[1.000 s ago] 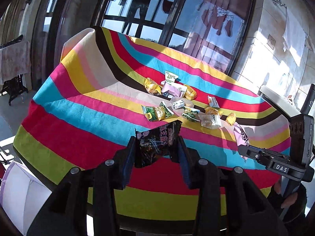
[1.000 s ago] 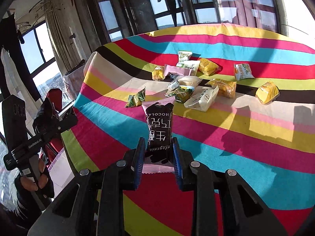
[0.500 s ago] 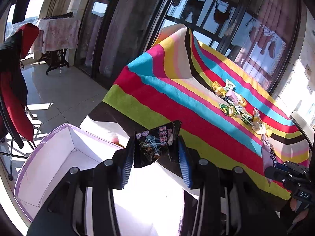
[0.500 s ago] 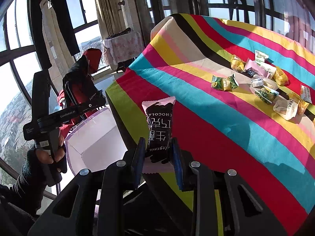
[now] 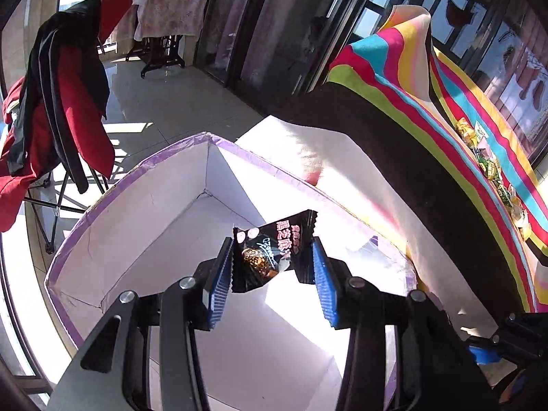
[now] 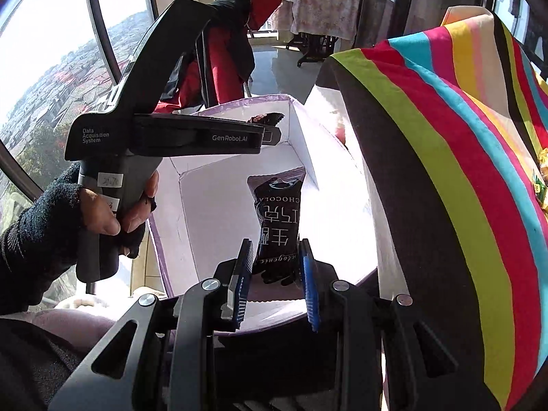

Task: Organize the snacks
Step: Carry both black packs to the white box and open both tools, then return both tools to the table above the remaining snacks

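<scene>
left wrist view: the left gripper [image 5: 272, 274] points steeply down into the white box [image 5: 102, 239] with the purple rim, which lies directly ahead of and below its fingers. between the blue pads [image 5: 219, 274] sits the black sesame snack packet [image 5: 270, 253], long axis running across the gap, one corner tipped up. the jaws are opening; a sliver of space shows on the far-side pad, so the packet looks loosened, not yet fallen. more snacks [image 5: 486, 164] lie well off to the right, up on the striped tablecloth [image 5: 462, 157].

right wrist view: the right gripper [image 6: 275, 274] also tilts down over the same box [image 6: 191, 185], nearer its close rim. the chocolate bar packet [image 6: 279, 226] stands with its long axis running straight out along the fingers, its lower end between the pads. these jaws are opening too, though the pads look to be touching the wrapper. the left gripper [image 6: 270, 130] hangs ahead to the left, over the box's far corner, deeper in than the right one. both drops fall straight below.
</scene>
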{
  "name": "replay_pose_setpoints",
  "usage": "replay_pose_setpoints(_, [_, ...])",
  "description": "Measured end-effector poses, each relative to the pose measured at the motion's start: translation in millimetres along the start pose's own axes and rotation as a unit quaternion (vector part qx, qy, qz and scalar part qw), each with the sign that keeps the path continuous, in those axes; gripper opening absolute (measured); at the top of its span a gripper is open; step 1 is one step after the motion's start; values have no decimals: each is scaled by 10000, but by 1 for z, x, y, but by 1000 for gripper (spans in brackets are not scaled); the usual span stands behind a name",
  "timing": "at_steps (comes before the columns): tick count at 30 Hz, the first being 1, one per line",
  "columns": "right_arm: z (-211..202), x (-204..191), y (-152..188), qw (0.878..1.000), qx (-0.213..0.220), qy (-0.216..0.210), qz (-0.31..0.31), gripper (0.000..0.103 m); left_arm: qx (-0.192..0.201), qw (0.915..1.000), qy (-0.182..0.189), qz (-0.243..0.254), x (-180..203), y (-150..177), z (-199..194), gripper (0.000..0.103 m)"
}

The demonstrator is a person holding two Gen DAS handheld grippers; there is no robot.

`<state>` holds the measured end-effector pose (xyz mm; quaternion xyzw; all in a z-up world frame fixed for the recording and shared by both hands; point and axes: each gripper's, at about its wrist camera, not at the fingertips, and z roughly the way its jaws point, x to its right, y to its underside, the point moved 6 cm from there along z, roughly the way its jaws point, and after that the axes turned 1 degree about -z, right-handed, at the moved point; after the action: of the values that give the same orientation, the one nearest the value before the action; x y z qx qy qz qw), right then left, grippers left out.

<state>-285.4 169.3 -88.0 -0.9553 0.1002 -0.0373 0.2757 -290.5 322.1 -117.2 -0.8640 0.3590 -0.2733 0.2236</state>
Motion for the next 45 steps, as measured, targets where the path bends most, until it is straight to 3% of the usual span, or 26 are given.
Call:
replay_pose_setpoints(2, [2,-2,-1,9999,21,-103,85,34,-32,9995,-255,-205,-14,-1,1,68])
replay_pose_setpoints(3, [-1,-2,0,9998,74,-153,134,40,-12,9988,-346,-331,-21,-2,0,87])
replay_pose_setpoints(4, [-7,1,-1,9994,199,-171,204,54,47,9981,-404,-472,-28,-4,-2,95])
replay_pose_setpoints(5, [-15,4,-1,9989,329,-161,279,61,112,9970,-468,-609,-33,-6,-4,95])
replay_pose_setpoints(8, [-43,23,0,9963,676,-94,523,62,226,9958,-529,-719,-35,-11,-8,96])
replay_pose_setpoints(12, [-89,54,16,9886,1187,54,923,67,568,9960,-346,-602,-4,-25,-18,97])
replay_pose_setpoints(18, [-149,120,53,9657,1717,880,1737,76,967,9934,361,502,95,-41,-32,101])
replay_pose_setpoints(23, [-179,186,98,9330,1791,1727,2600,82,740,9812,1040,1449,186,-38,-28,101])
replay_pose_setpoints(26, [-190,224,133,9094,1715,1956,3244,83,424,9734,1439,1732,235,-38,-19,101])
replay_pose_setpoints(31, [-203,265,182,8704,1759,1989,4147,87,239,9677,1357,2111,298,-51,9,101])
replay_pose_setpoints(33, [-205,275,191,8555,1882,1746,4496,87,76,9687,1245,2147,318,-58,28,101])
replay_pose_setpoints(36, [-205,283,197,8444,1843,1760,4713,87,-77,9725,1196,1998,335,-66,55,101])
replay_pose_setpoints(38, [-203,286,195,8439,1723,1885,4719,87,-102,9774,1136,1780,338,-71,65,101])
replay_pose_setpoints(42, [-193,298,179,8551,1489,2024,4534,87,-63,9845,1392,1063,318,-82,65,101])
replay_pose_setpoints(45, [-182,323,166,8537,1317,2050,4603,87,-332,9831,1617,793,312,-84,70,101])
